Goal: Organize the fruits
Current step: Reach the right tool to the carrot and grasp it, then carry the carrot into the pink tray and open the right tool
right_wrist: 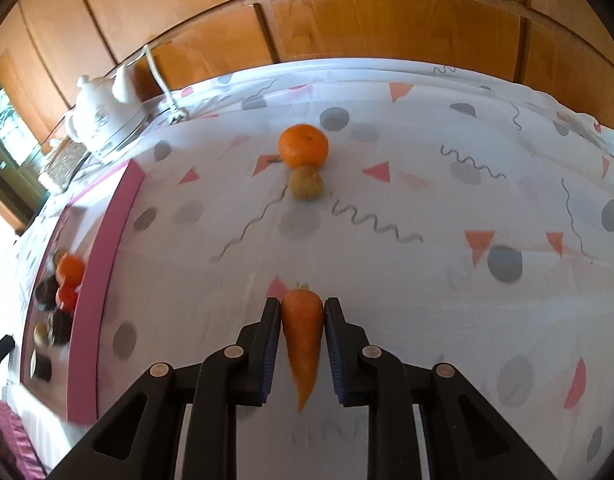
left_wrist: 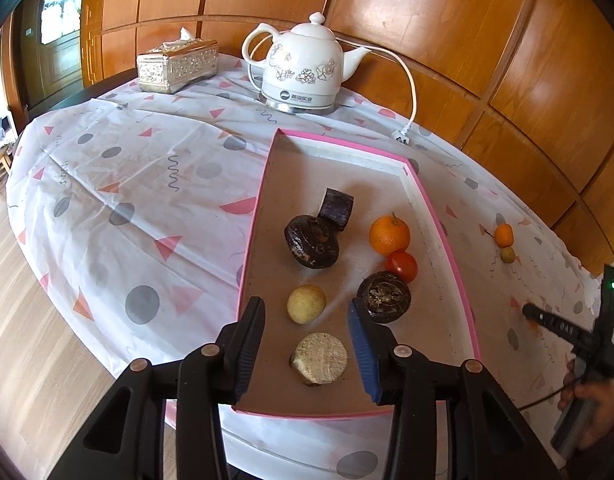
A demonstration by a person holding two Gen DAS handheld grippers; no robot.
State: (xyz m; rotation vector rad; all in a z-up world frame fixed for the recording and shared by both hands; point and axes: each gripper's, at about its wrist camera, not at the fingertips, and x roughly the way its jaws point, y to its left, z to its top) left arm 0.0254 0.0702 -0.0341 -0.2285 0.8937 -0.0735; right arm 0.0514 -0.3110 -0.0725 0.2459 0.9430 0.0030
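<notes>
While the right gripper (right_wrist: pixel 298 316) is clamped on a small carrot (right_wrist: pixel 302 340), thick end forward between the pads, the left gripper (left_wrist: pixel 307 316) just hangs over the near end of the pink tray (left_wrist: pixel 451 240) with its jaws apart and nothing in them. So I'd say we're mid-transfer: carrot picked up, not dropped off yet. Next move looks like swinging it left over the tray's pink wall and letting go in a free spot.

Tray contents, near to far: a pale cut round piece (left_wrist: pixel 319 358), a small yellowish fruit (left_wrist: pixel 306 304), a dark round fruit (left_wrist: pixel 384 297), a red tomato (left_wrist: pixel 403 266), another dark round one (left_wrist: pixel 312 242), an orange (left_wrist: pixel 389 235), and a dark cut chunk (left_wrist: pixel 336 209).

Further out on the tablecloth (right_wrist: pixel 427 200), a mandarin (right_wrist: pixel 303 146) and a little tan fruit (right_wrist: pixel 305 183) sit touching, both outside the tray. At the back there's a white kettle (left_wrist: pixel 303 68) and tissue box (left_wrist: pixel 178 65).
</notes>
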